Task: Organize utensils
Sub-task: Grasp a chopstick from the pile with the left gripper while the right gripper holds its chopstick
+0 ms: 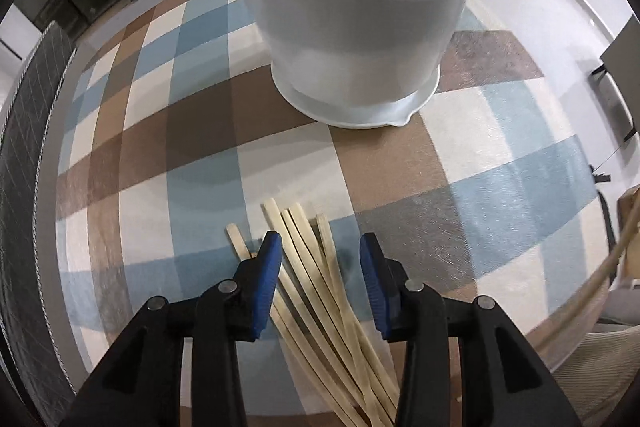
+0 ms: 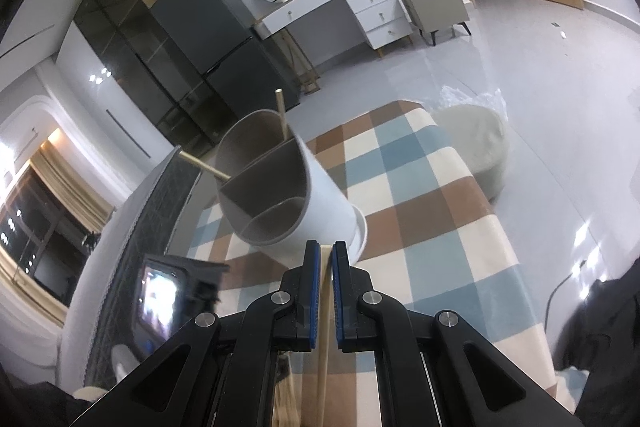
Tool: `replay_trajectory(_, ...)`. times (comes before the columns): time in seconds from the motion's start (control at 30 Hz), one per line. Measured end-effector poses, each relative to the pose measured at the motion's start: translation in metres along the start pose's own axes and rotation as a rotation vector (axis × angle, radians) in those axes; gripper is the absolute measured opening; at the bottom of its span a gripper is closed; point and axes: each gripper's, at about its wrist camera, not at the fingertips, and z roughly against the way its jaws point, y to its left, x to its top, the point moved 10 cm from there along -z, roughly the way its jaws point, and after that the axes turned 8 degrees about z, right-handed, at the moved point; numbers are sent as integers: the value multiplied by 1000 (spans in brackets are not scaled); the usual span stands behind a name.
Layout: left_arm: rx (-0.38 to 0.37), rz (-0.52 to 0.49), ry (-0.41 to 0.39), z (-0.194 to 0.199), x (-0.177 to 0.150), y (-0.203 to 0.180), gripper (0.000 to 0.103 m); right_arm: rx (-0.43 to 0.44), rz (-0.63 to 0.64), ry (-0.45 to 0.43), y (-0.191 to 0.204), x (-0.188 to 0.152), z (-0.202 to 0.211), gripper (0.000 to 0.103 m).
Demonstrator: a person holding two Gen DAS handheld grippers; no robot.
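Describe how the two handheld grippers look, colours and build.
The left gripper and right gripper look identical: matte black plastic linkage arms joined by round silver pivot pins, ending in jaws faced with ribbed blue pads. No cables or markings show on them.

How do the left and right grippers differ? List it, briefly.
The left gripper is open over a loose pile of chopsticks; the right gripper is shut on a single chopstick. The left points steeply down at the rug; the right points at the holder. Both have blue pads on black arms.
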Motion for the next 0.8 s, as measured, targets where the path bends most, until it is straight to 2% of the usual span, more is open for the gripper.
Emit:
replay_trajectory(0.1,6,-1,37,-9,0,-1,34,8,-3,3,2,1,-2,6)
replay_trajectory(0.23,9,4,36,-9,6,-2,30,6,15,4,7,1,-3,6)
replay_trajectory(0.27,5,12,41,-9,8,-3,20,5,17,5,7,1,-4,6)
replay_trajectory(0.3,39,10,38,-8,10,0,4,3,17,5,6,1,-4,6)
replay_trajectory(0.33,54,7,39,-9,10,1,4,0,14,6,5,0,-4,6)
replay_trajectory(0.47,27,19,14,-2,16,-1,2,-11,0,10,0,-1,-4,6)
replay_trajectory(0.6,-32,72,-33,19,22,5,2,-20,7,14,-1,-3,-4,6)
replay_trajectory(0.73,-73,117,-105,48,21,21,2,-10,23,8,4,-3,-2,5)
replay_trajectory(0.8,-106,153,-167,68,21,33,2,3,47,-6,11,-2,2,5)
